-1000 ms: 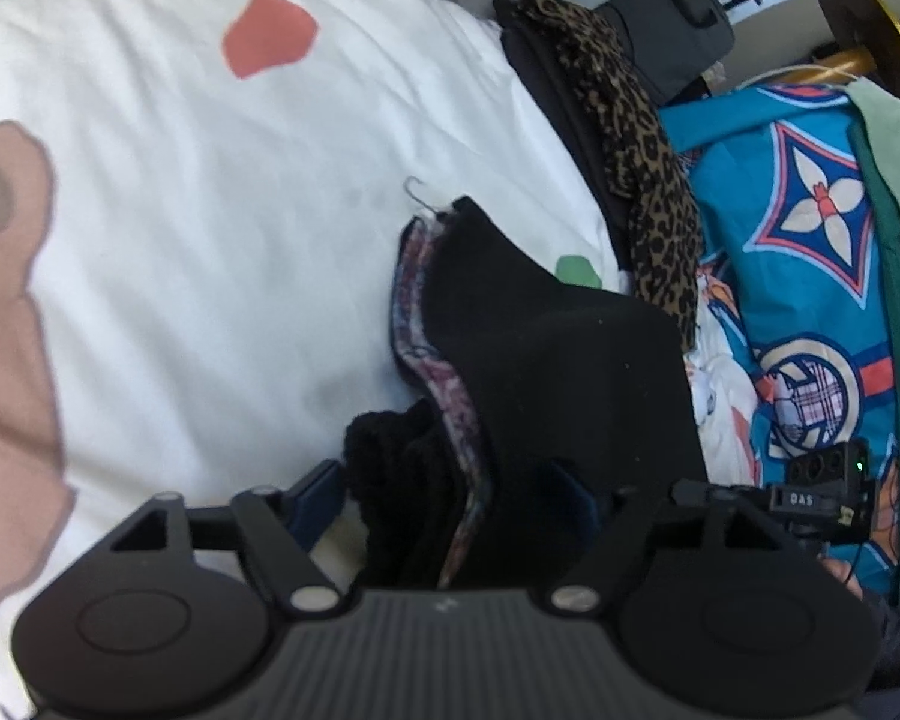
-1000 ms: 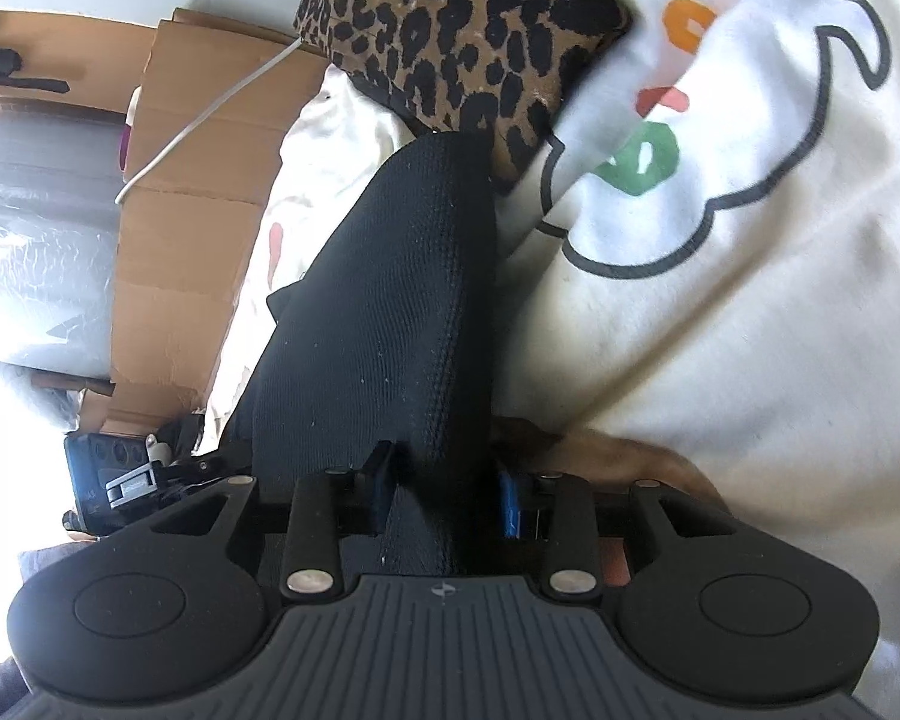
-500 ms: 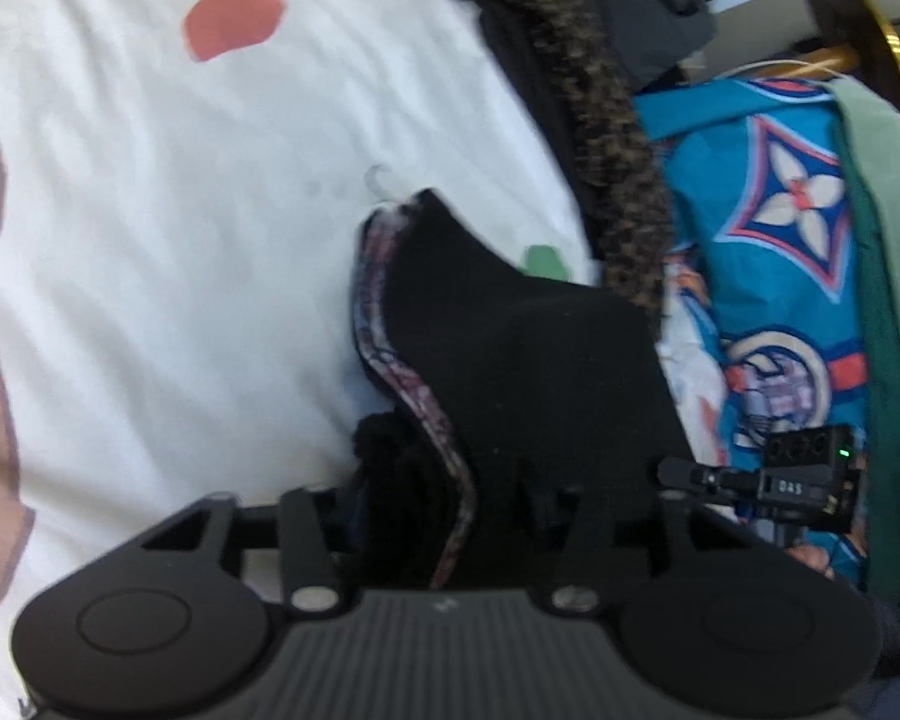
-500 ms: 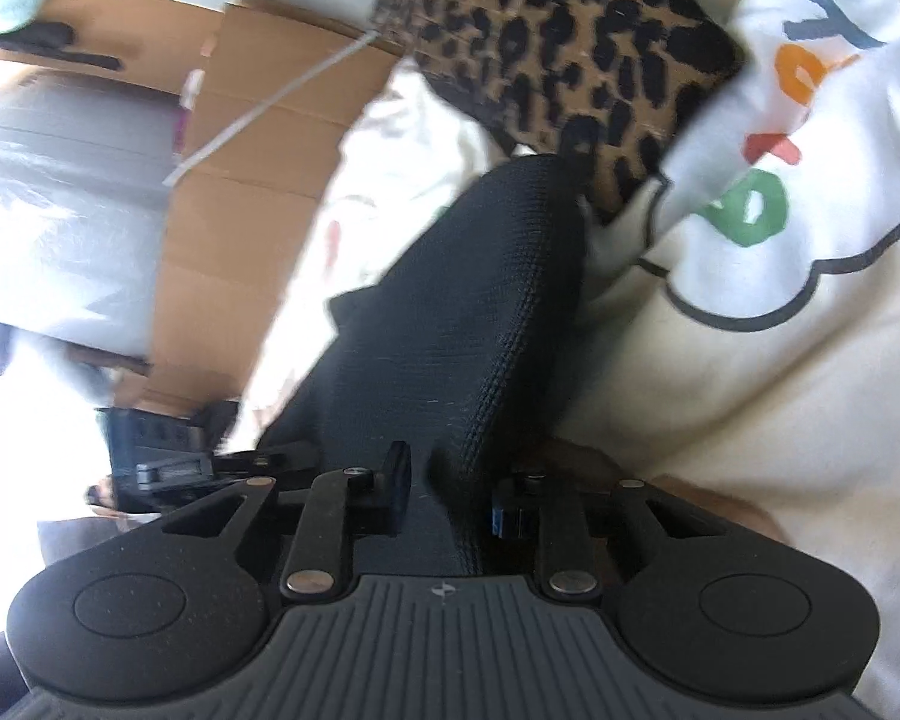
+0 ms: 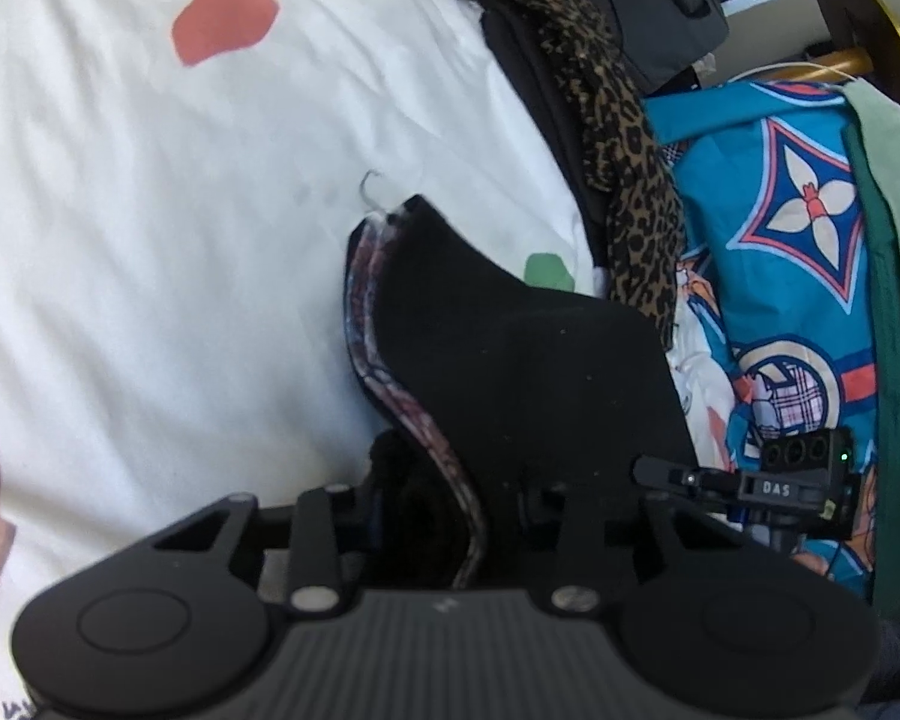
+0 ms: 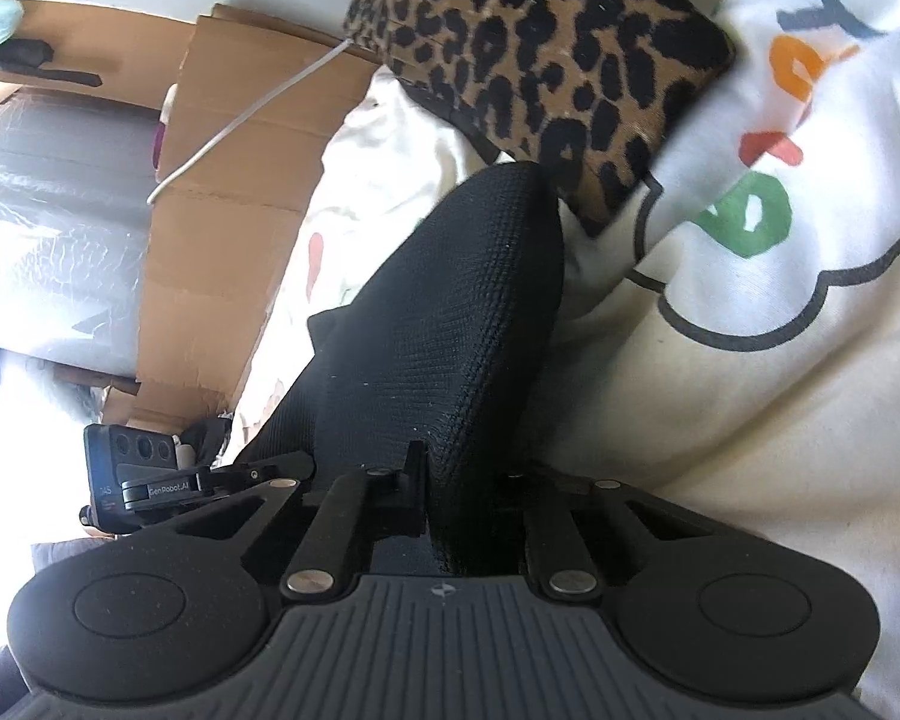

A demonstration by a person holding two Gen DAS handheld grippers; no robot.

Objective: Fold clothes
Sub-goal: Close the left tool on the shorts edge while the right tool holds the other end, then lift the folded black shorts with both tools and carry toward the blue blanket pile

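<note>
A black garment (image 5: 510,360) with a patterned inner edge (image 5: 378,324) lies bunched on white printed bedding (image 5: 180,210). My left gripper (image 5: 450,498) is closing on its near end, and the thick fold fills the gap between the fingers. In the right wrist view the same black garment (image 6: 450,312) runs away from me as a knit ridge. My right gripper (image 6: 462,480) is closing too, pinching a narrow fold; the cloth hides its right finger. Each gripper shows at the edge of the other's view, the right gripper's body (image 5: 792,480) and the left gripper's body (image 6: 144,474).
A leopard-print piece (image 5: 618,168) lies behind the black garment, also close ahead as the leopard-print piece (image 6: 540,48). A blue patterned cloth (image 5: 780,228) and green fabric (image 5: 888,240) sit right. A white printed sweatshirt (image 6: 750,240) lies right; cardboard (image 6: 222,180) with a white cable (image 6: 240,114) stands left.
Both grippers have narrowed their jaws onto the black garment. The right gripper's jaws have gone from a loose gap to a tight pinch. Neither hand has shifted much.
</note>
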